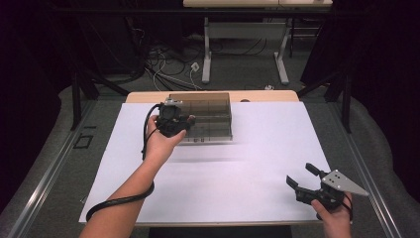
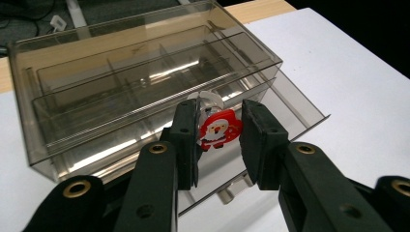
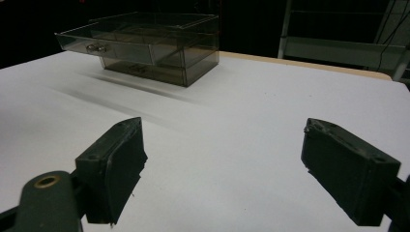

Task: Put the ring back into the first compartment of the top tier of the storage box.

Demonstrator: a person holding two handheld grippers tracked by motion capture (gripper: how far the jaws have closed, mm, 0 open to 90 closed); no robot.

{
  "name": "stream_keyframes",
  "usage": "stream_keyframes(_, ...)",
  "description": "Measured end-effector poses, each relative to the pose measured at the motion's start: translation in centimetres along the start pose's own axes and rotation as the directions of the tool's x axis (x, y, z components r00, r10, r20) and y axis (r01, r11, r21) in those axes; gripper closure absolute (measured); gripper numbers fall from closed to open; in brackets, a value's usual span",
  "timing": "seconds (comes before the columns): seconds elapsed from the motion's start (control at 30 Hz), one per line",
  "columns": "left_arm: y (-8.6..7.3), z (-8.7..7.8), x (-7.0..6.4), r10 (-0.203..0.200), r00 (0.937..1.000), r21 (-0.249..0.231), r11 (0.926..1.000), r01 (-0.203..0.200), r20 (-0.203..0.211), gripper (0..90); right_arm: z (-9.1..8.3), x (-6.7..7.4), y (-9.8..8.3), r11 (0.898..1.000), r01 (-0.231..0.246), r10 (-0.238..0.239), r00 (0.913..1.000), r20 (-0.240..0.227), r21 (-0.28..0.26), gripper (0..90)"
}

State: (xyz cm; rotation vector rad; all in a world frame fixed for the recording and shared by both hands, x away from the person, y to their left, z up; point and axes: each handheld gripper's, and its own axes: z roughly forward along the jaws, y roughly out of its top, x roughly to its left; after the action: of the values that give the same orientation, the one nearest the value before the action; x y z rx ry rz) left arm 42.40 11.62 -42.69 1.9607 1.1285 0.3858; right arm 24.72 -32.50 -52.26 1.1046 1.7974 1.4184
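White table (image 1: 257, 163): biggest thing, w/ a bare wood strip along its far edge. Surface mostly bare.

Smoked clear drawer box (image 1: 203, 116) sits at the far edge, a bit left of centre, back against the wood strip. In left gripper view the box (image 2: 121, 72) shows dividers inside; its lower drawer (image 2: 295, 104) is pulled out toward the person, knob at the front. Right gripper view has the same box (image 3: 159, 43) far off near the far edge, drawer sticking out to the left w/ a small metal knob (image 3: 95, 48).

Left gripper (image 1: 173, 121): held in the person's left hand, right over the front of the box at the far-left part of the table, cable looping back along the forearm. Jaws as near together as they go, and between them (image 2: 220, 140) a small Santa charm (image 2: 220, 129), red/white, w/ a clear tab on top. Left pad touches it; can't tell if the right pad does. Charm hangs above the open drawer.

Right gripper (image 1: 304, 181): near the near-right corner of the table, in the right hand, well apart from the box. Jaws spread wide (image 3: 222, 169), nothing between them, just bare table.
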Motion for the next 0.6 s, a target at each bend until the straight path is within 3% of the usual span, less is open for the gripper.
stream_keyframes(0.27, 0.0, -0.1, 0.1, -0.004, 1.0000, 0.001, 1.0000, 0.004, 0.000, 68.5, 0.0, 0.0, 0.0, 1.000, -0.004, 0.004, 1.0000, 0.002, 0.001, 14.9)
stream_keyframes(0.3, -0.6, -0.6, 1.0, -0.020, 0.9998, 0.002, 0.9998, 0.020, -0.008, 68.5, 0.0, 0.0, 0.0, 1.000, -0.004, 0.004, 1.0000, 0.002, 0.001, 14.9)
stream_keyframes(0.6, -1.4, -0.6, 1.7, -0.041, 0.9990, 0.015, 0.9990, 0.041, -0.019, 68.5, 0.0, 0.1, 0.0, 1.000, -0.011, 0.011, 0.9999, -0.001, 0.004, 14.9)
